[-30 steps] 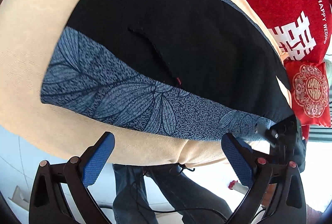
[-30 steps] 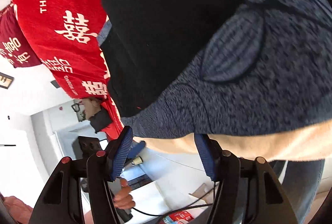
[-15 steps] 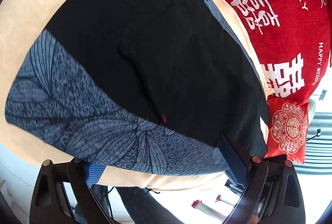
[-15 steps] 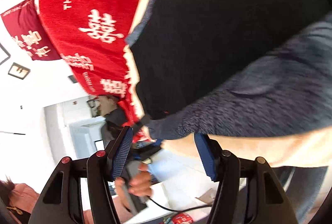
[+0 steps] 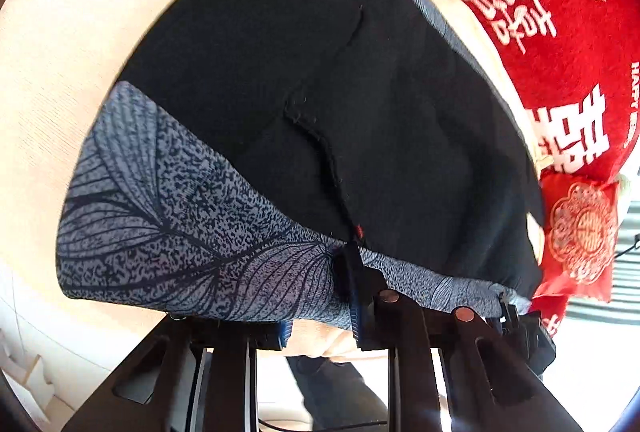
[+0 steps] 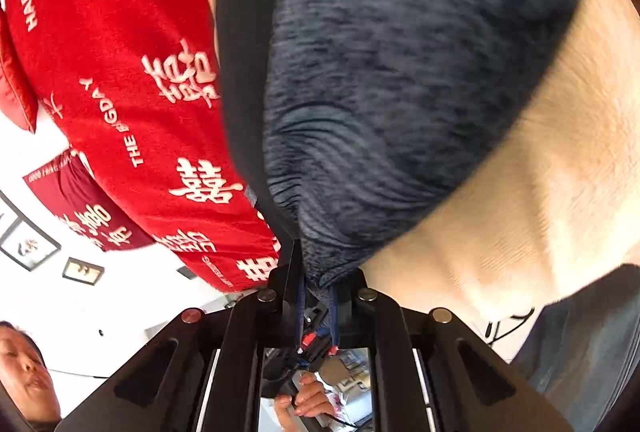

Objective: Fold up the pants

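Left wrist view: your left gripper [image 5: 320, 306] has just closed its fingers [image 5: 354, 296] and pinches the blue leaf-print band [image 5: 180, 232] of the pants [image 5: 320, 92], which lie flat on the cream bed [image 5: 60, 52]. Past the pants sits a red pillow [image 5: 540, 12]. Right wrist view: your right gripper [image 6: 318, 302] has also just closed, its fingers [image 6: 334, 306] clamped on a bunched corner of the band [image 6: 400, 92], with the pillow [image 6: 120, 72] left of the pants.
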Tool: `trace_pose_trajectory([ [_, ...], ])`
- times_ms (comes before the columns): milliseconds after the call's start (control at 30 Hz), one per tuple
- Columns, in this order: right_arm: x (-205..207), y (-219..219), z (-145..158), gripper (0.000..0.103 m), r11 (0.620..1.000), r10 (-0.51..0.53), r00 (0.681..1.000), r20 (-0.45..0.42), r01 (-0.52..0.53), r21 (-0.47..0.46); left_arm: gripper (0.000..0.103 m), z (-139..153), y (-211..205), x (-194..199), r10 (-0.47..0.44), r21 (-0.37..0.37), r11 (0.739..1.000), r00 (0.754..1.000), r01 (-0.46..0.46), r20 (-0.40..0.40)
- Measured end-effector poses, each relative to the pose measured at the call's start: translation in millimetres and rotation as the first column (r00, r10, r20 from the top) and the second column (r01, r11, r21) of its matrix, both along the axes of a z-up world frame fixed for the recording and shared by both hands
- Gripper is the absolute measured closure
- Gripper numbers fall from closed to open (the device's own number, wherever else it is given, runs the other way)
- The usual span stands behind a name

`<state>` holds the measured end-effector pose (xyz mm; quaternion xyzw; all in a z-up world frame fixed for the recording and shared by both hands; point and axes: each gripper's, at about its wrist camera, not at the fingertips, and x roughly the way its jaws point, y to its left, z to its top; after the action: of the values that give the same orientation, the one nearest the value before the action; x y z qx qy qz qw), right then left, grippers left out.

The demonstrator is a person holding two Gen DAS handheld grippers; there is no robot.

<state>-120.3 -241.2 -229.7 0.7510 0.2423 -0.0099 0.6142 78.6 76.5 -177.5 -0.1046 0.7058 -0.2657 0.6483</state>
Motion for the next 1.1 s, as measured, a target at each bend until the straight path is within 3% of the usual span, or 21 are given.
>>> trace_pose_trajectory([
  [133,27.3,-22.4,66.3,0.093,0.979,0.155,0.988,0.015,-0.152,-0.135,0.08,42.4,-14.7,14.6,0.006,-0.025,1.0,0.999,-0.005,0.046],
  [333,127.1,-79.3,143.8,0.092,0.886,0.362,0.932,-0.003,-0.345,-0.311,0.08,101.5,-64.2,66.3,0.016,-0.097,0.995,0.983,0.002,0.183],
  [400,156.0,-99.4,146.3,0.091,0.858,0.404,0.914,-0.024,-0.388,-0.336,0.079,104.3,-90.0,98.4,0.011,-0.093,0.996,0.973,0.01,0.229],
  [500,217.3,-134.7,131.4,0.089,0.832,0.439,0.894,-0.087,-0.441,-0.336,0.079,89.7,-128.6,136.0,-0.032,-0.027,0.999,0.959,0.041,0.283],
  [600,264.6,-160.2,100.3,0.089,0.815,0.441,0.876,-0.196,-0.482,-0.32,0.079,49.7,-165.9,170.3,-0.072,0.064,0.996,0.952,0.056,0.298],
  [667,278.7,-167.4,79.9,0.087,0.793,0.444,0.85,-0.282,-0.52,-0.318,0.079,25.6,-181.4,183.0,-0.08,0.115,0.992,0.961,0.052,0.263],
  [733,294.7,-170.4,69.6,0.076,0.762,0.44,0.818,-0.37,-0.558,-0.328,0.079,15.4,-188.3,187.2,-0.065,0.136,0.99,0.971,0.035,0.229],
  [767,296.7,-169.4,69.0,0.07,0.757,0.445,0.814,-0.374,-0.565,-0.328,0.079,19.3,-188.7,187.6,-0.059,0.136,0.99,0.973,0.029,0.222],
  [800,297.7,-167.4,71.6,0.052,0.755,0.457,0.815,-0.356,-0.567,-0.328,0.079,24.8,-186.8,185.7,-0.066,0.138,0.99,0.974,0.036,0.215],
  [833,298.5,-164.1,77.1,0.034,0.747,0.471,0.813,-0.341,-0.574,-0.335,0.076,31.5,-184.4,183.3,-0.075,0.137,0.99,0.974,0.046,0.216],
  [867,299.2,-160.8,83.0,0.03,0.735,0.482,0.808,-0.338,-0.583,-0.345,0.074,42.8,-180.5,178.8,-0.088,0.142,0.988,0.97,0.056,0.228],
  [900,299.0,-156.1,92.5,0.028,0.715,0.489,0.8,-0.348,-0.596,-0.366,0.059,51.4,-178.5,175.8,-0.097,0.164,0.985,0.964,0.057,0.247],
  [933,298.8,-151.5,103.9,0.028,0.69,0.485,0.794,-0.366,-0.605,-0.397,0.038,63.1,-174.5,171.6,-0.107,0.196,0.979,0.954,0.052,0.281],
  [967,297.0,-146.9,113.5,0.028,0.668,0.482,0.79,-0.378,-0.611,-0.424,0.032,75.1,-170.2,167.9,-0.111,0.218,0.975,0.941,0.041,0.321],
  [1033,293.0,-134.6,134.1,0.032,0.622,0.473,0.787,-0.395,-0.616,-0.483,0.031,87.6,-163.3,162.7,-0.117,0.233,0.972,0.93,0.036,0.348],
  [1067,291.8,-127.4,139.7,0.038,0.602,0.481,0.784,-0.393,-0.621,-0.502,0.031,88.6,-163.3,160.8,-0.125,0.245,0.969,0.93,0.039,0.346],
  [1100,293.1,-118.3,143.4,0.052,0.571,0.499,0.769,-0.4,-0.639,-0.515,0.031,87.1,-165.8,158.9,-0.14,0.261,0.964,0.927,0.048,0.348],
])
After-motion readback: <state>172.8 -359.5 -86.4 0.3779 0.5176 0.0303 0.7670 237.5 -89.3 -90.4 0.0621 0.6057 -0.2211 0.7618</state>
